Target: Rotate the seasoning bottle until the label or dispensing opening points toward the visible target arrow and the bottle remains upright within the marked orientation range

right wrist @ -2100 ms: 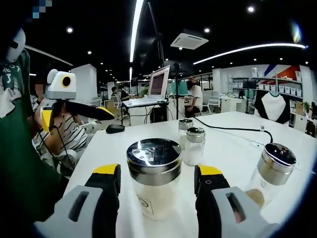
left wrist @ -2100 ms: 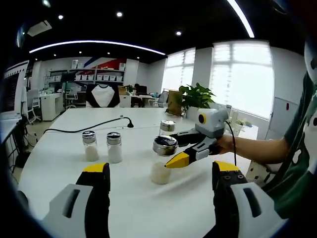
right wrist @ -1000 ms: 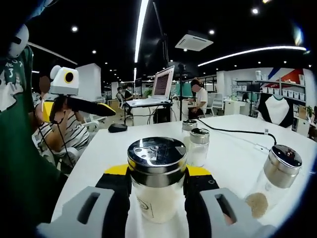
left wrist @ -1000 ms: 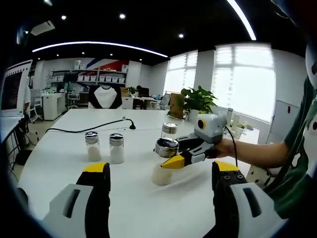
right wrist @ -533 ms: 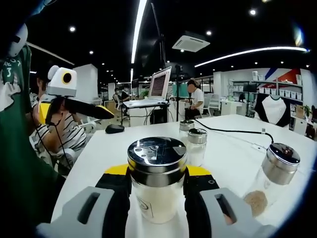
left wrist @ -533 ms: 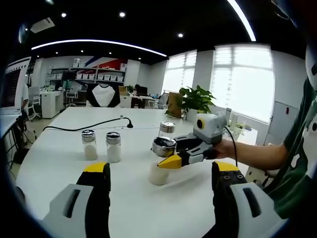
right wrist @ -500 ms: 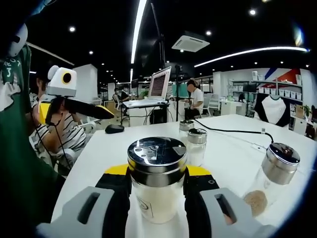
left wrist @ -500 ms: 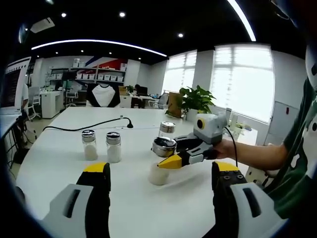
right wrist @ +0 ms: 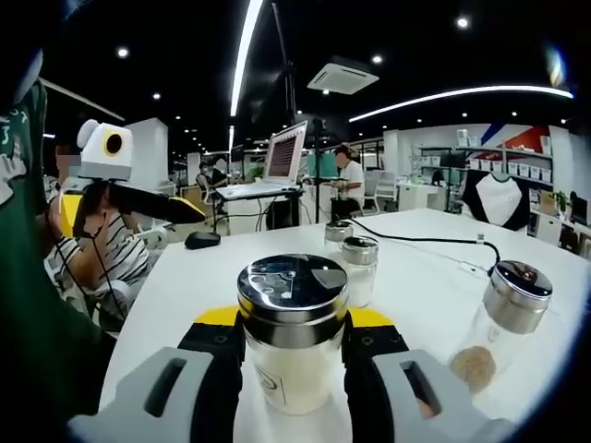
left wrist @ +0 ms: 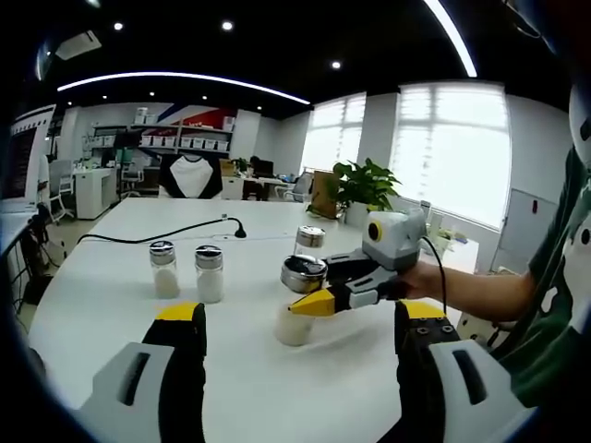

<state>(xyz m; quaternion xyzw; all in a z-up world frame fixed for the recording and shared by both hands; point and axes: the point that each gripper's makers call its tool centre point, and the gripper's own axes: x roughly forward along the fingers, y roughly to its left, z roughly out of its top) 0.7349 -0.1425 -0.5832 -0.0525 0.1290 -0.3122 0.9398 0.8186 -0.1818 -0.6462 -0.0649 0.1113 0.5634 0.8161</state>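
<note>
A glass seasoning bottle (right wrist: 293, 355) with a steel shaker lid and white powder stands upright on the white table (right wrist: 175, 295). My right gripper (right wrist: 293, 320) is shut on its body, one yellow-tipped jaw on each side. In the left gripper view the same bottle (left wrist: 293, 325) is at the centre, with the right gripper (left wrist: 319, 297) reaching in from the right, held by a hand. My left gripper (left wrist: 300, 312) hangs short of the bottle, open, with nothing between its jaws. It also shows at the left of the right gripper view, left gripper (right wrist: 175, 208).
Two small shakers (left wrist: 185, 272) stand left of the held bottle, and a third (left wrist: 310, 240) stands behind it. A bottle with brown seasoning (right wrist: 503, 318) is close on the right. A black cable (left wrist: 157, 236) crosses the table. A laptop (right wrist: 284, 152) and a mouse (right wrist: 199, 240) lie farther off.
The right gripper's jaws, apart around the bottle 2.1 s ago, have shut on it and stay shut. The right gripper view has swung slightly. The left gripper stays open.
</note>
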